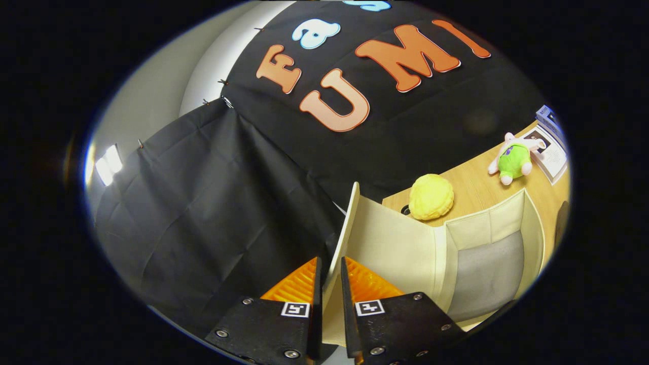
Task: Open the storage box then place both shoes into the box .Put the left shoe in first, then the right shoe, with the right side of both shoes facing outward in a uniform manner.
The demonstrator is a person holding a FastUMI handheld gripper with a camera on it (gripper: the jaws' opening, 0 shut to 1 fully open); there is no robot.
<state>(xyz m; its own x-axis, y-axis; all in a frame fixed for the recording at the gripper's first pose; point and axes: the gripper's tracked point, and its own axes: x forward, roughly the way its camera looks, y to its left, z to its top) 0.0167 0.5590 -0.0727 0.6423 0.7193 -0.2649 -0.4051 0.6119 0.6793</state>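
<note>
Gripper view: the gripper [330, 284] at lower centre has its jaws pinching the cream storage box lid [385, 238], swung upright to expose the storage box [489, 268] interior at lower right for shoes.

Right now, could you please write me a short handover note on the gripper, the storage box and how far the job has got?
Gripper: shut on the cream fabric lid of the storage box, one finger on each face of the flap, which is lifted up on edge.
Cream fabric storage box: open on the light wooden table, grey lining showing, no shoe visible inside.
Beyond the box: a round yellow plush toy and a green and white plush toy.
Done: lid raised.
Left: let go of the lid, put in the left shoe, then the right, right sides facing outward.
</note>
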